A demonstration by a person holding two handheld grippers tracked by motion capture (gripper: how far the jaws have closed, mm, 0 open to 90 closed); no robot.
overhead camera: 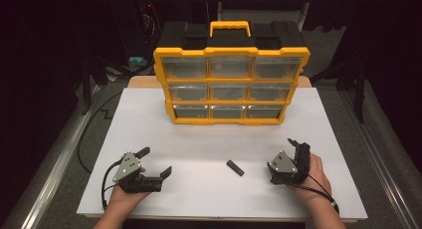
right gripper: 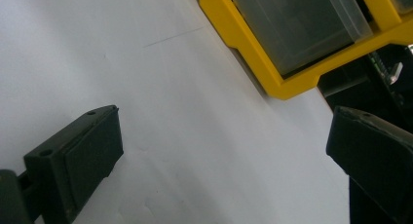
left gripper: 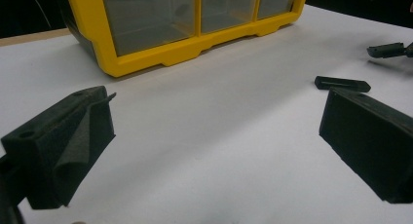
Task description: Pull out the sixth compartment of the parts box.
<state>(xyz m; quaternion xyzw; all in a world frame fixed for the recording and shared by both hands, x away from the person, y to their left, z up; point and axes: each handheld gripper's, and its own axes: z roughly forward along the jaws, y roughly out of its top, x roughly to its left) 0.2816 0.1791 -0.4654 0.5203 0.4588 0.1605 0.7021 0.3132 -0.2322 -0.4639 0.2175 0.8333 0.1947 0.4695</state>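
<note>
A yellow organizer [overhead camera: 231, 52] with clear drawers stands upright at the back of the white table [overhead camera: 149, 124]. A small black bar [overhead camera: 235, 168] lies flat on the table between my two grippers. My left gripper [overhead camera: 156, 161] rests at the front left, open, its jaws wide apart and holding nothing. In the left gripper view the gripper [left gripper: 214, 131] faces the organizer [left gripper: 160, 51], with the bar [left gripper: 342, 83] beyond its right jaw. My right gripper [overhead camera: 297, 145] sits at the front right, turned on its side. Its own view shows the gripper [right gripper: 224, 141] open and empty near the organizer's lower corner [right gripper: 253, 68].
The organizer has a yellow carry handle [overhead camera: 229, 26] on top. A wooden board edge [overhead camera: 134, 82] shows behind the white table. Cables [overhead camera: 92, 129] run along the floor at the left. The right gripper's tip [left gripper: 389, 49] appears far right in the left gripper view.
</note>
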